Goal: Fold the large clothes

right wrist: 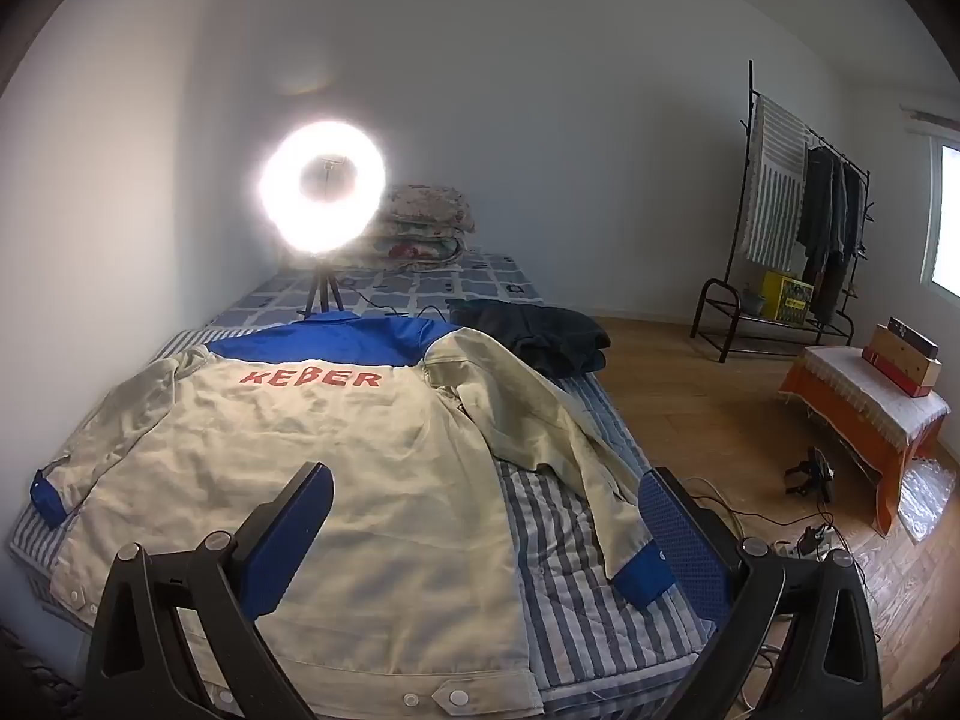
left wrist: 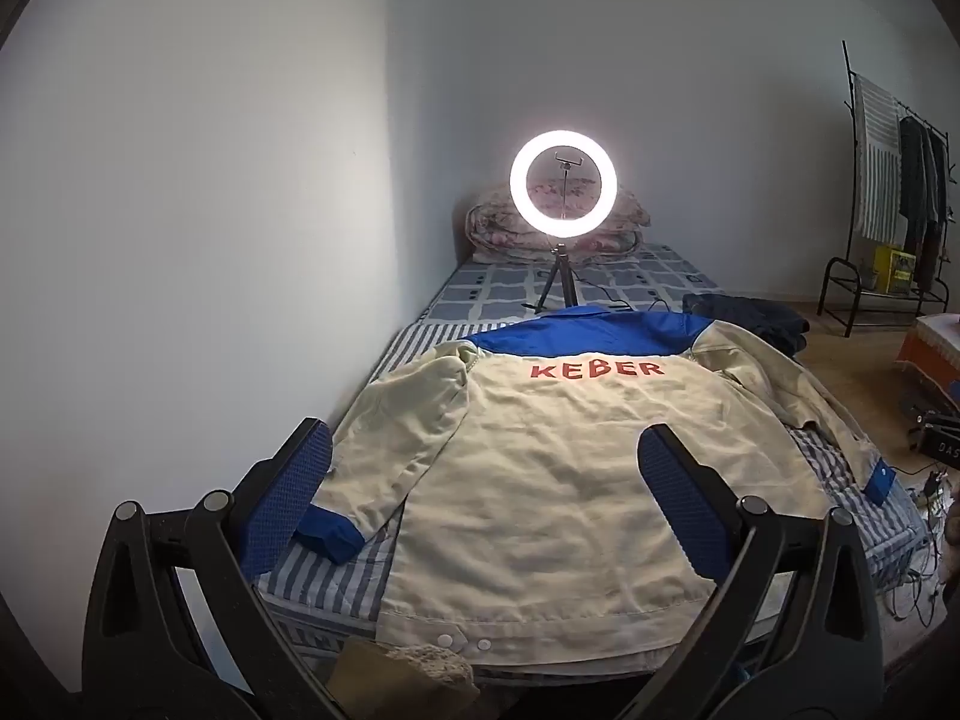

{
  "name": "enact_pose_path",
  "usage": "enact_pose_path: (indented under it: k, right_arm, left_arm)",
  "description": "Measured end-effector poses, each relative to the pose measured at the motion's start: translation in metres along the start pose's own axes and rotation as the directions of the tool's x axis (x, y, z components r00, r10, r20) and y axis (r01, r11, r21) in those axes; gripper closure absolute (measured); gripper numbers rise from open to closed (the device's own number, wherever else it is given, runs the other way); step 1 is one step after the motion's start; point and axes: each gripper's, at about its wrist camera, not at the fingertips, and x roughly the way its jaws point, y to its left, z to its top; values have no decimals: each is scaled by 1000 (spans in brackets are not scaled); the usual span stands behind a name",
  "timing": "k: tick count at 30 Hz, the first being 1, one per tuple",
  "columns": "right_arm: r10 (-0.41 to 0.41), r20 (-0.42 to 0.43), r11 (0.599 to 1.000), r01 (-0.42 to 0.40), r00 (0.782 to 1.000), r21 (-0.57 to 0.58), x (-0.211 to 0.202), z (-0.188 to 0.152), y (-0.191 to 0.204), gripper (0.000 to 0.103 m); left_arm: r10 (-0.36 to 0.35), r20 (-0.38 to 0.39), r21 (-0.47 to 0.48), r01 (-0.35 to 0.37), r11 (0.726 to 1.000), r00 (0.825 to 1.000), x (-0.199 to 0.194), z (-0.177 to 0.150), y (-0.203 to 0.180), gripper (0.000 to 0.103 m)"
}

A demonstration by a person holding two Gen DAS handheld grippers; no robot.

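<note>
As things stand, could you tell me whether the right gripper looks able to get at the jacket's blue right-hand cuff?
Probably yes: the right gripper is open and empty, and the blue cuff lies uncovered on the striped bedding just inside its right finger.

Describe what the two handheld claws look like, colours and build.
Both look alike. The left claw and right claw each have two long black plastic fingers faced with blue, finely dimpled rubber pads. Black triangular linkage arms with round grey pivot pins carry the fingers. No cables, markings or sleeves show on either.
</note>
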Motion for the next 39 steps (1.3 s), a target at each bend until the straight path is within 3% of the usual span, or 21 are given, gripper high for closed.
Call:
enact_pose_path:
  k: [5, 13, 39]
  right_arm:
    - [-1, 6, 1000, 1, 1000, 0, -2, 0, -2, 0]
    - [-4, 7, 1000, 4, 1000, -3, -2, 0, -1, 0]
    - [-1, 15, 1000, 1, 1000, 6, -3, 0, -3, 0]
  left_arm:
    - [32, 20, 5, -32, 999, 999, 6, 1, 4, 0]
    - [23, 33, 19, -24, 1000, 999, 4, -9, -9, 0]
    - [14, 36, 14, -15, 1000, 999, -1, 8, -2, 0]
